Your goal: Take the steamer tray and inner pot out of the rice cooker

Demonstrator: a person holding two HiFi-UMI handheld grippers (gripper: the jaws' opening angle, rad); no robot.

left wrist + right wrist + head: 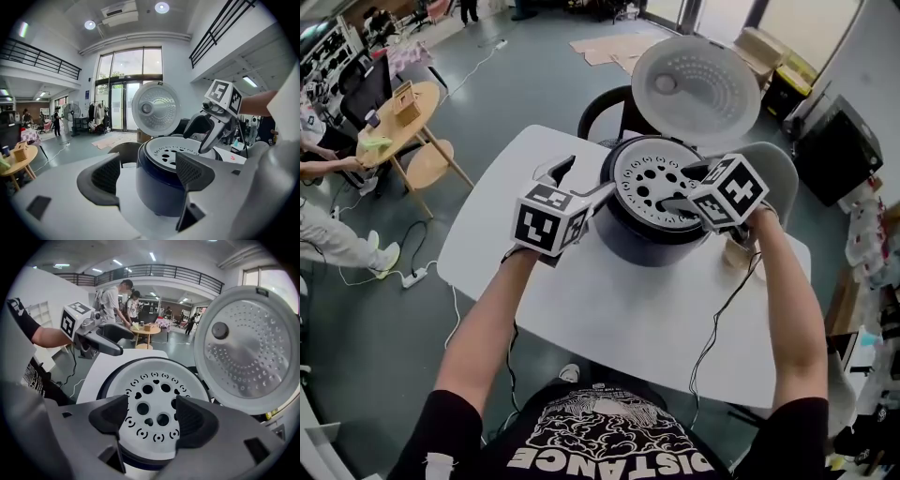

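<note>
We hold a pair of tongs in each hand over a white desk [628, 319], one on each side of a dark rice cooker [647, 242] that stands near the desk's far edge.

The right tongs [152, 418] are wide open and grip nothing. They tilt steeply down over the cooker's open top. Their two dark padded jaws frame the white steamer tray [151, 391], which sits in the mouth of the cooker. The tray is a round plate pierced with round and heart-shaped holes. In the head view, these jaws hang over the right part of the tray. We cannot tell whether a tip touches it.

The left tongs [147, 173] are also wide open and empty. They point almost level at the cooker's left side. The cooker's dark wall fills the gap between the jaws. In the head view, the nearer jaw tip lies just beside the cooker's left rim. No pad presses on it.

The cooker's lid [698, 84] stands open behind the pot, with its dimpled inner face turned towards us. The inner pot is covered by the tray, so we cannot make it out.
</note>
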